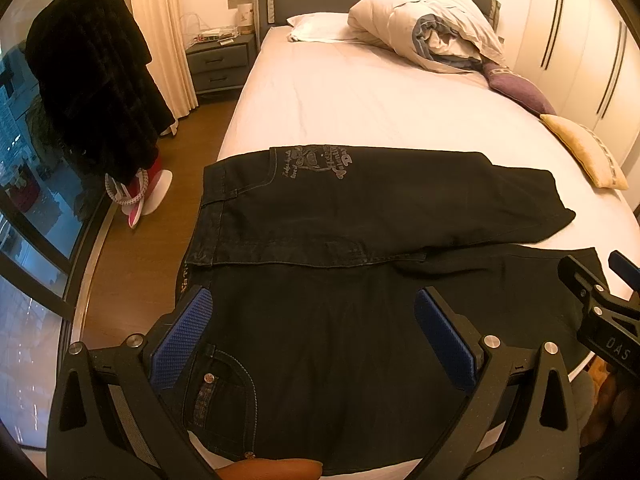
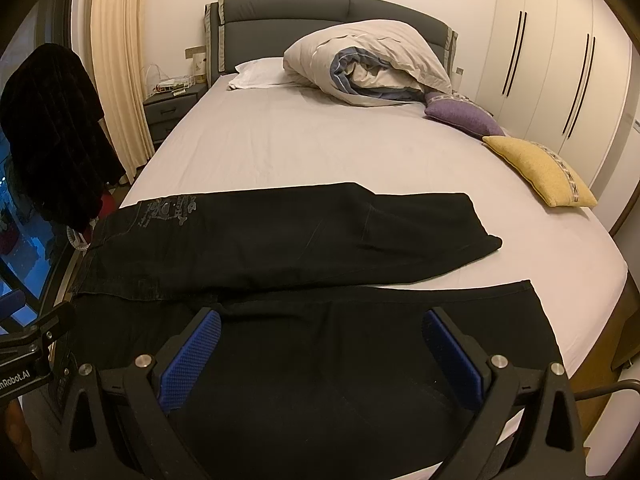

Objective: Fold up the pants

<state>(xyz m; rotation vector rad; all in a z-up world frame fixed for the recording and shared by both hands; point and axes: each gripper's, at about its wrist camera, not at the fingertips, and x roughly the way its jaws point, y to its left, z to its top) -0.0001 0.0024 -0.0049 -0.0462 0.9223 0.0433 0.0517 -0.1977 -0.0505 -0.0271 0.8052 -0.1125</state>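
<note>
— Two grippers, both ours. Where do we have them?
— We hold the left gripper (image 1: pixel 316 336) above the waist end of the dark denim pants (image 1: pixel 360 220), its blue-padded jaws spread wide with nothing between them. Our right gripper (image 2: pixel 322 354) hangs over the near leg, equally wide apart and empty.
— And the pants themselves?
— We see them lying flat across the foot end of the white-sheeted bed (image 2: pixel 320 148), waistband at its left edge, legs running toward the right edge; the far leg shows a grey printed pocket (image 1: pixel 320 162).
— Anything else on the bed?
— We see a rumpled white duvet (image 2: pixel 372 64) at the head, and a purple cushion (image 2: pixel 464 118) and yellow cushion (image 2: pixel 540 170) along the right edge.
</note>
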